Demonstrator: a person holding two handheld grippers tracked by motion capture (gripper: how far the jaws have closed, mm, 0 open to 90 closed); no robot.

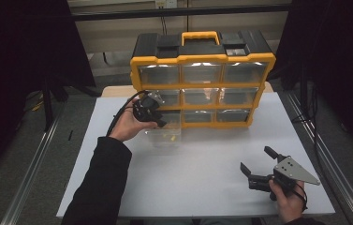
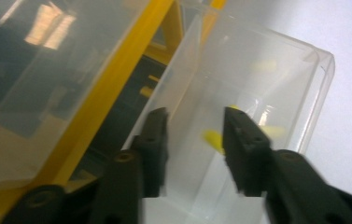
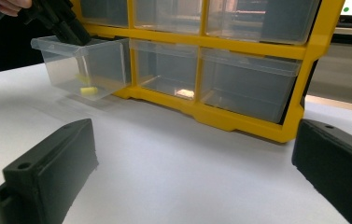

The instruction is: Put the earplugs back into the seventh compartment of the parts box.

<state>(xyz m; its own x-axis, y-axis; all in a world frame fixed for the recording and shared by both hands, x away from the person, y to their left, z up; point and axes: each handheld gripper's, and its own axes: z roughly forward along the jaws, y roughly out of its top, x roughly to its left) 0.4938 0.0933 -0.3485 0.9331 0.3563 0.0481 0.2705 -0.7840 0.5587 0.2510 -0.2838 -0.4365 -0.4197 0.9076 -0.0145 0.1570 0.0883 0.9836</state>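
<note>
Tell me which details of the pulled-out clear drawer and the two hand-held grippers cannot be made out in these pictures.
- Small yellow pieces in the pulled-out clear plastic drawer: blurred in the left gripper view, too small elsewhere; kind and count unclear.
- Left hand-held gripper: jaws apart over the drawer; contact with its wall unclear.
- Right hand-held gripper: its body is cut off by the bottom edge of its own view.

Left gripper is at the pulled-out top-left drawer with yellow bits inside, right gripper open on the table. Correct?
Not the top-left: the pulled-out drawer is in the bottom row, left column, as the high view shows. The left gripper is at it, yellow bits inside, and the right gripper is open over the table.
</note>
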